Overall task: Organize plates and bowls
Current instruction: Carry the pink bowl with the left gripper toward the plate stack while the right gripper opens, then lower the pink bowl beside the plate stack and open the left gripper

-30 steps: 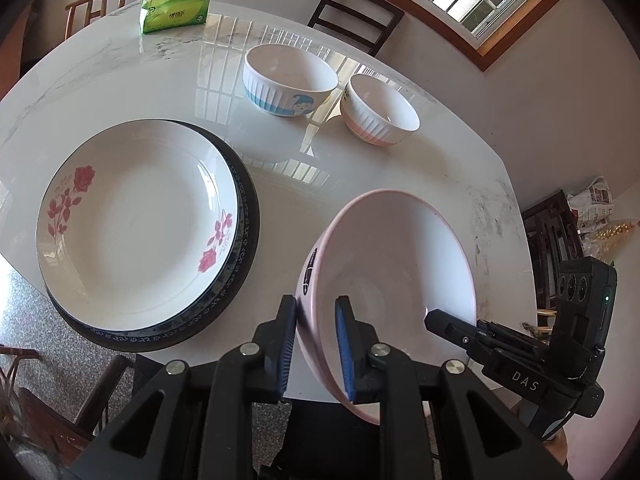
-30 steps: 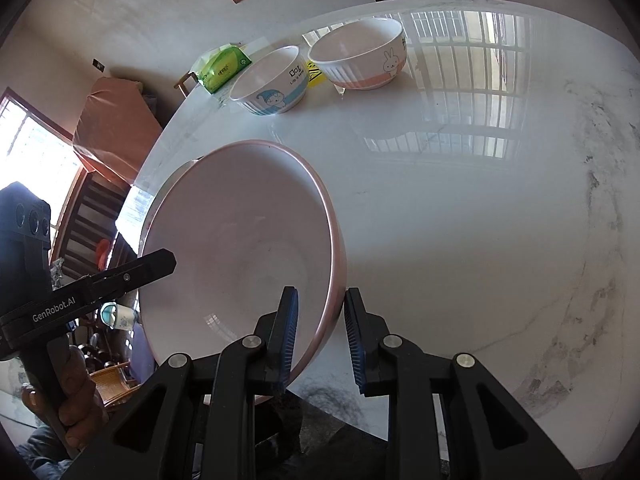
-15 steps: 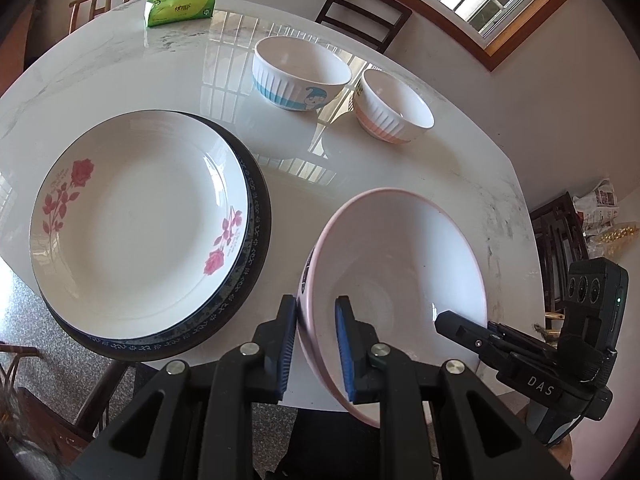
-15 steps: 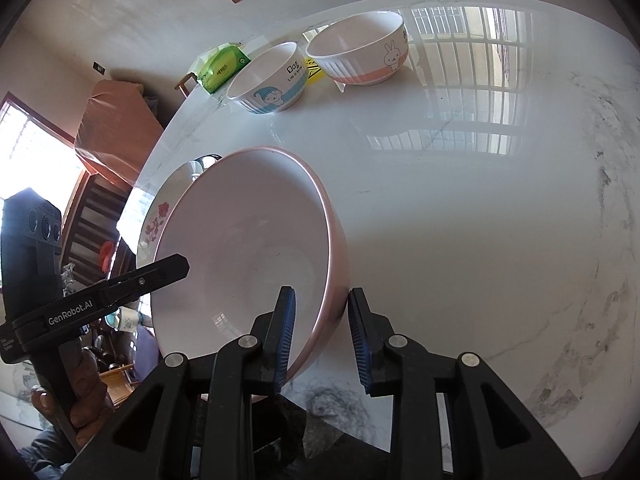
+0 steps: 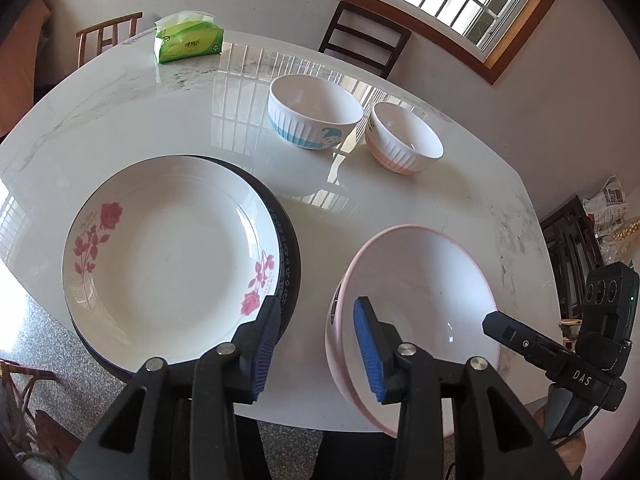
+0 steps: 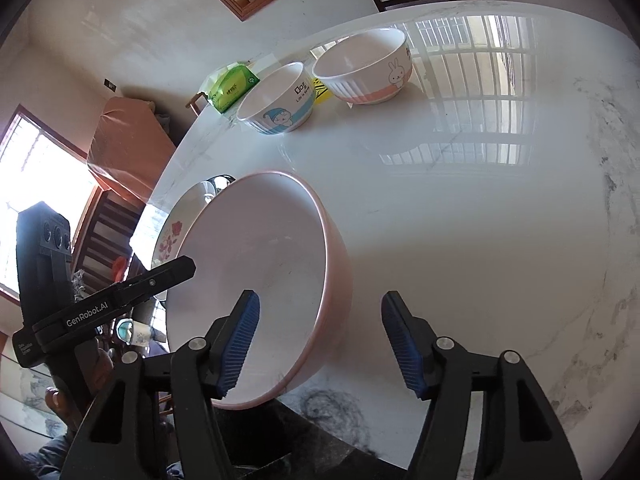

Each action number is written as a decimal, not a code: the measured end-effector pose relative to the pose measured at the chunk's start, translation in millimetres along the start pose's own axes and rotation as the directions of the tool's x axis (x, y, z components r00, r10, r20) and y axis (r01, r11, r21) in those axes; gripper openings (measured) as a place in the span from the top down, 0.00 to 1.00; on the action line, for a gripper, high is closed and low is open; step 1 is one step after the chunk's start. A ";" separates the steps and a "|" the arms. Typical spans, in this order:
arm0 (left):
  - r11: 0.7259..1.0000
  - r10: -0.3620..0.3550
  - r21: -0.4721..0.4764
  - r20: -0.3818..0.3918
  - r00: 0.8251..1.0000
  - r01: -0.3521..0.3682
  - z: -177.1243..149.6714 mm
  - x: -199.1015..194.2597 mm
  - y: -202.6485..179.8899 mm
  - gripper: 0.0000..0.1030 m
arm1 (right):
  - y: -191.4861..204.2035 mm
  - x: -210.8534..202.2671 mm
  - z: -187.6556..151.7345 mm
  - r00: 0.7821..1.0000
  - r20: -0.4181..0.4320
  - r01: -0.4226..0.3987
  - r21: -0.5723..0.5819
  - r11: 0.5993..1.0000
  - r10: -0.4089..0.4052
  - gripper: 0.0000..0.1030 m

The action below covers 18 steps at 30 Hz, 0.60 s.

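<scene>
The marble surface (image 5: pixel 168 120) carries all task items. A floral plate (image 5: pixel 168 264) lies on a dark-rimmed plate (image 5: pixel 291 256) at the near left. The large pink-rimmed bowl (image 5: pixel 420 300) rests at the near right edge, apparently overhanging it, with its rim tilted. Two small bowls stand at the far side: a blue-banded bowl (image 5: pixel 314 114) and a pink-banded bowl (image 5: pixel 402 142), just beside each other. A green tissue pack (image 5: pixel 188 42) lies beyond them.

Gripper state: both sets of jaws have just been opening. The left hand-held gripper (image 5: pixel 314 346) is partly open and straddles the near-left rim of the large bowl; neither pad presses on it. The right hand-held gripper (image 6: pixel 320 346) is wider open, with the near-right rim between its pads and no contact visible. Neither holds anything.

Hazards, largest first:
- Bowl fall. The large bowl is unsupported by either gripper and sits at the edge; any nudge toward the near side could tip it off.
- Rim snag. One pad of each gripper sits inside the bowl; a sideways withdrawal could drag or rock it.
- Plate contact. The left gripper's outer finger (image 5: pixel 266 340) hovers over the floral plate and could strike it
</scene>
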<state>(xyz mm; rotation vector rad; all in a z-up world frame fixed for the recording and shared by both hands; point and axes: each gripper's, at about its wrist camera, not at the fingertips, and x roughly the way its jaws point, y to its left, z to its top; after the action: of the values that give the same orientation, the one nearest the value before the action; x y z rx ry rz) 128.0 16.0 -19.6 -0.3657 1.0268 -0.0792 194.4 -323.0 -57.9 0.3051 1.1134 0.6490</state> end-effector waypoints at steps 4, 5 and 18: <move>0.997 -0.060 -0.044 0.016 0.998 0.060 2.8 -4.0 12.9 0.60 | -14.0 -16.1 5.3 0.995 0.098 0.005 0.007 1.000 -0.006 0.37; 0.997 -0.053 -0.048 0.021 0.998 0.054 2.9 -4.8 14.5 0.60 | -19.2 -19.7 6.6 0.990 0.135 0.042 -0.001 0.999 -0.042 0.37; 0.998 -0.054 -0.030 0.024 0.998 0.055 12.1 -0.6 13.4 0.60 | -102.4 -13.6 8.8 0.954 0.204 0.200 0.116 0.973 -0.220 0.28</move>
<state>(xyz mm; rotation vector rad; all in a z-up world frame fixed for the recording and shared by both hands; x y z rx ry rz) 136.5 31.9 -17.9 -0.4213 0.9960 -0.1081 232.1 -410.4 -99.1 0.3241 0.9533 0.3653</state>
